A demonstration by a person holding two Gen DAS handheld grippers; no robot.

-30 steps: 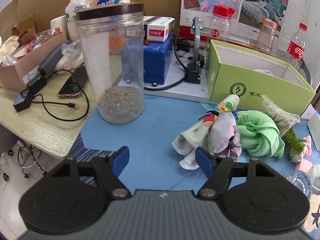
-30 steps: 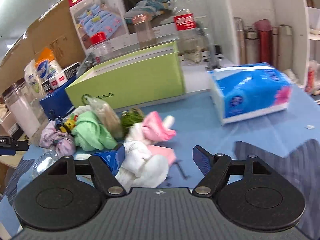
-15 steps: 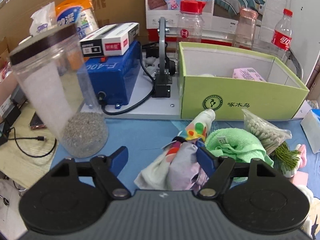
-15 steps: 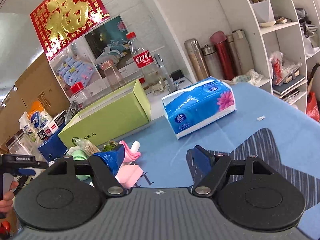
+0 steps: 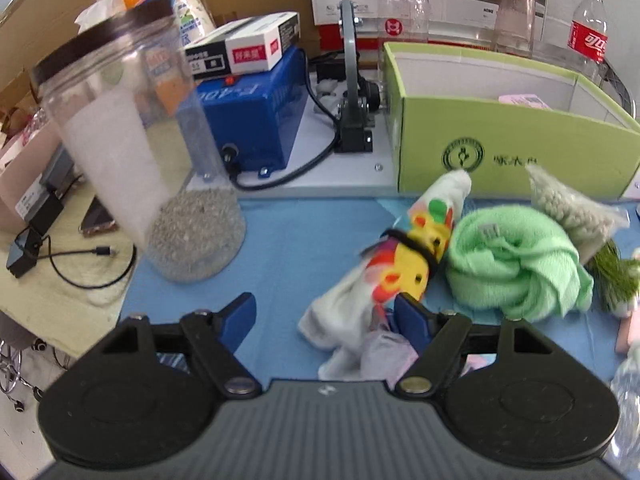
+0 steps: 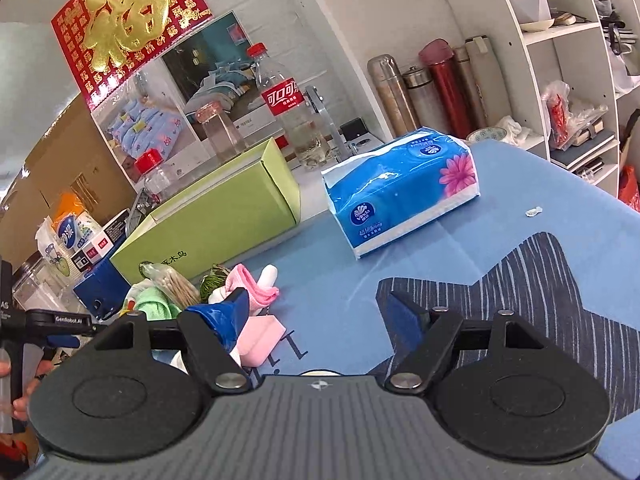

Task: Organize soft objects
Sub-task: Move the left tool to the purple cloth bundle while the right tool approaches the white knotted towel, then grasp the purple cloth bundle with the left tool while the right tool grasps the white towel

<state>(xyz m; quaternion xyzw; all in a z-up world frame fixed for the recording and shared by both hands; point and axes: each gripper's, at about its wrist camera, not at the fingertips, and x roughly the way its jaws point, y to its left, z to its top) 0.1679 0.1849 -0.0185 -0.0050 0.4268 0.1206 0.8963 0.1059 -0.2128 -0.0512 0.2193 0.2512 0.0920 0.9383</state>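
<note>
Left gripper [image 5: 326, 314]: jaws spread wide, holding nothing; low over the blue table cover, its right fingertip [image 5: 410, 312] just beside or touching the colourful cloth bundle, which one is unclear.
Colourful cloth bundle [image 5: 404, 268]: white fabric with yellow, red and green print, banded by a dark tie; lies on the cover from 6 to 12 o'clock, its tip pointing at the green box.
Green towel [image 5: 516, 262]: crumpled, at 3 o'clock of the bundle, touching it.
Cotton swab bag [image 5: 568, 208]: clear bag leaning on the towel's far side, at 1 o'clock of it.
Green box [image 5: 516, 160]: open-topped, at 12 o'clock of the soft pile, with a pink item inside.
Clear jar [image 5: 136, 160]: dark lid, grey granules at the bottom; at 10 o'clock of the left gripper, on the cover's edge.
Right gripper [image 6: 314, 316]: jaws wide apart, empty; held above the table.
Pink cloth [image 6: 254, 290]: at 11 o'clock of the right gripper, partly behind its left finger.
Tissue pack [image 6: 404, 188]: blue, at 12 o'clock of the right gripper, well apart from the soft pile.
Table [image 6: 532, 184]: covered in blue cloth with a dark striped patch.
</note>
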